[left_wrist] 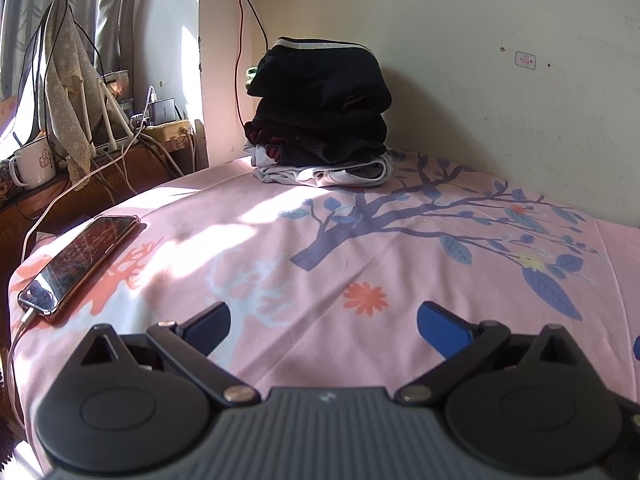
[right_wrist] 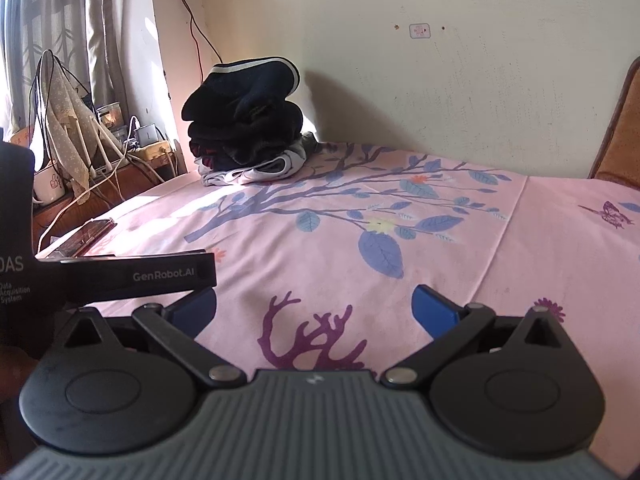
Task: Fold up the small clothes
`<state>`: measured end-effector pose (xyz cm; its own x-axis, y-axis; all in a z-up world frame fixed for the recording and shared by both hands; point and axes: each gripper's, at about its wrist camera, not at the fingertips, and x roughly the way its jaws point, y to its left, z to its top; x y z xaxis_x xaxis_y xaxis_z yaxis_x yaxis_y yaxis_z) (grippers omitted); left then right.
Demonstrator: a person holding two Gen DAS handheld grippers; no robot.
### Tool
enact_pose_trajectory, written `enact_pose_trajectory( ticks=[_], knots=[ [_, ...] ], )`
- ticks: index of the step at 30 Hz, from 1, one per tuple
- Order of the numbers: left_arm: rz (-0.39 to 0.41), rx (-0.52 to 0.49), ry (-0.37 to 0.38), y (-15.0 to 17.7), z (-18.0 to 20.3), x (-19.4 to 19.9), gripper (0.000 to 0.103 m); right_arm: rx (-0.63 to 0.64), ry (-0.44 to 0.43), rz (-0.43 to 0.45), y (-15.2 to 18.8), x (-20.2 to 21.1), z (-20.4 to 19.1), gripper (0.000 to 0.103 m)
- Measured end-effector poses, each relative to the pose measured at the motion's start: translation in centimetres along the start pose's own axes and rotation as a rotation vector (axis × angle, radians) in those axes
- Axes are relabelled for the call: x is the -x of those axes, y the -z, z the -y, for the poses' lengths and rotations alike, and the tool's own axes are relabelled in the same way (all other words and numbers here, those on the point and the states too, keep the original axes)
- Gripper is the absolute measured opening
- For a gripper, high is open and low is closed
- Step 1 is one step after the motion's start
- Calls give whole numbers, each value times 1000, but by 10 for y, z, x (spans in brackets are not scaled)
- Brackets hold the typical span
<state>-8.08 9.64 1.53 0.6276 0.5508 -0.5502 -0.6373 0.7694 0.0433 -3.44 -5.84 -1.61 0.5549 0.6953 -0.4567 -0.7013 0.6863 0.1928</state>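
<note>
A stack of folded small clothes (left_wrist: pixel 320 120), mostly black with a white and grey piece at the bottom, stands at the far edge of the pink flowered bed sheet (left_wrist: pixel 360 248) against the wall. It also shows in the right wrist view (right_wrist: pixel 248 128). My left gripper (left_wrist: pixel 323 326) is open and empty, low over the sheet, well short of the stack. My right gripper (right_wrist: pixel 314 306) is open and empty over the sheet too. The left gripper's black body (right_wrist: pixel 120 274) shows at the left of the right wrist view.
A phone (left_wrist: pixel 80 260) on a charging cable lies on the sheet's left edge. A wooden side table (left_wrist: pixel 80 184) to the left holds a mug (left_wrist: pixel 34 164), cables and a cloth-covered router. The wall (left_wrist: pixel 480 80) runs behind the bed. A headboard (right_wrist: pixel 620 132) stands at right.
</note>
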Motion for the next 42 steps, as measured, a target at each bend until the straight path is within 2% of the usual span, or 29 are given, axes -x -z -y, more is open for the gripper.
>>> enact_pose_trajectory(
  ticks=[15,19,33,42],
  knots=[
    [31,-1,27,2,1,6,103,-67,-6,-38,0,-1,10,103],
    [40,-10,18,2,4,7,103,-67,-2,-40,0,-1,11,103],
    [74,-20,58,3,4,12,103,-58,-17,-52,0,-1,12,103],
    [67,-14,68,3,2,11,103,-59,-17,-53,0,-1,12,103]
  ],
)
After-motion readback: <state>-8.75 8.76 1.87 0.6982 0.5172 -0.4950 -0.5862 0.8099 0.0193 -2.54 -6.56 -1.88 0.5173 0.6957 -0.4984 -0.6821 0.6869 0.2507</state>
